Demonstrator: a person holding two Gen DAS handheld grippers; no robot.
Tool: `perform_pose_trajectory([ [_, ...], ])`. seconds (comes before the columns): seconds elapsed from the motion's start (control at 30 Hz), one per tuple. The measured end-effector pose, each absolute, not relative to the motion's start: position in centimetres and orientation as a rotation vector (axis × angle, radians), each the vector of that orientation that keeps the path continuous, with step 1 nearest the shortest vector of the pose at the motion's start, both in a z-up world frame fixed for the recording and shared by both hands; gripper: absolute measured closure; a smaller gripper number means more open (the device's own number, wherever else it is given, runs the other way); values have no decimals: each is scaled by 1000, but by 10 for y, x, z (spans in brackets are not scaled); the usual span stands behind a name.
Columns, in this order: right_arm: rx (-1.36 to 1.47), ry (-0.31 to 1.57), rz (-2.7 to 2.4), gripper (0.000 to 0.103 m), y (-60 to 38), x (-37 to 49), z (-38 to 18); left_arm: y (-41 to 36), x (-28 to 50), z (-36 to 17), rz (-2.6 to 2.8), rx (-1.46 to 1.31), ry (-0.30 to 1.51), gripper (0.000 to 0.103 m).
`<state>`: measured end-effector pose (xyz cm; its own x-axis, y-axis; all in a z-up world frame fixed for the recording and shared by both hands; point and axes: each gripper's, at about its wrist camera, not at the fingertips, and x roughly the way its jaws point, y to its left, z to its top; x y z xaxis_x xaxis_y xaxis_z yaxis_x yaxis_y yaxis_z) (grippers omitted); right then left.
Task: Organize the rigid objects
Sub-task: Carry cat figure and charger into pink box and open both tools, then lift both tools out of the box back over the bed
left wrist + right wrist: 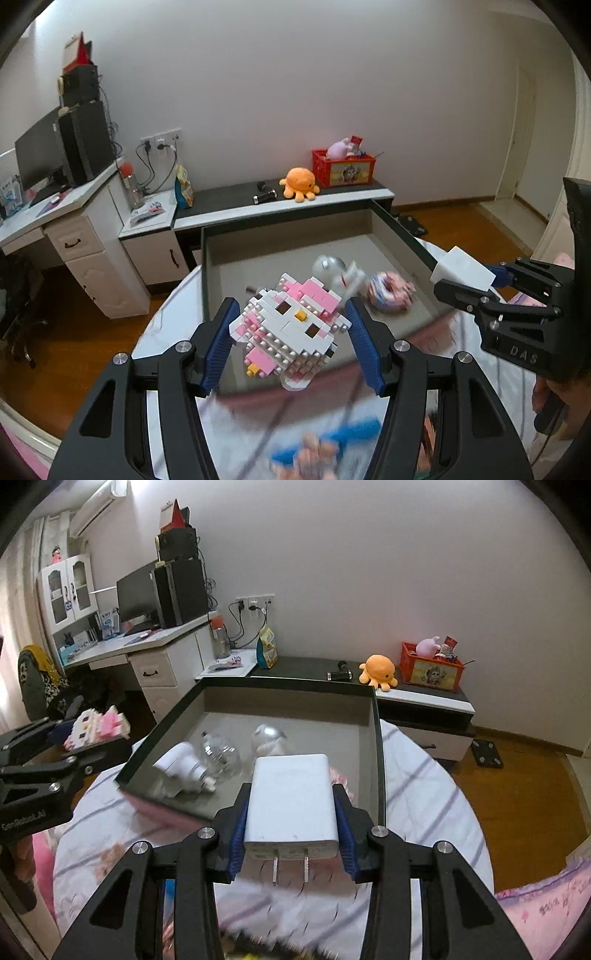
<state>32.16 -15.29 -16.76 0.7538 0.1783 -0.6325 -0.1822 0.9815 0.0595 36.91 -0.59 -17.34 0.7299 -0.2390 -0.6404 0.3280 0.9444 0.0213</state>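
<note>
Left gripper: fingers clenched on the pink-and-white brick-built cat figure, blue pads on both its sides, figure tilted, held above the near edge of the open grey box. Right gripper: fingers grasping the white plug-in charger by its two flat sides, prongs pointing back toward my camera, body pointing at the box. The charger sits above the near rim of the box, off the bed.

The box lies on a round striped bedcover. Inside it: a white adapter-like thing lying on its side, two clear bulb-like pieces, one further back, and something pink at the right wall, mostly hidden behind the charger. The near foreground is motion-blurred in both views; a blue item and some pinkish bits lie on the bed under the left gripper, can't tell what they are.

Background: orange plush octopus and red crate on the low cabinet.
</note>
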Motion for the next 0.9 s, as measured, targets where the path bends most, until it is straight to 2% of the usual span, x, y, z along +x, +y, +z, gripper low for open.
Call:
perform_pose_trajectory([
  [0.37, -41, 880, 164, 61, -159, 441, -208, -40, 492, -222, -276, 238, 905, 42],
  [0.67, -67, 949, 150, 61, -158, 467, -223, -36, 524, -249, -234, 240, 996, 41],
  [0.73, -57, 934, 145, 60, -159, 465, -220, -35, 523, -249, -224, 246, 991, 33],
  [0.77, -45, 936, 154, 60, -160, 464, -219, -34, 521, -248, -214, 251, 979, 22],
  [0.8, -39, 926, 158, 57, -160, 463, -216, -33, 518, -246, -201, 256, 967, 15],
  [0.9, -39, 877, 143, 32, -160, 449, -203, -26, 505, -232, -181, 240, 911, 11],
])
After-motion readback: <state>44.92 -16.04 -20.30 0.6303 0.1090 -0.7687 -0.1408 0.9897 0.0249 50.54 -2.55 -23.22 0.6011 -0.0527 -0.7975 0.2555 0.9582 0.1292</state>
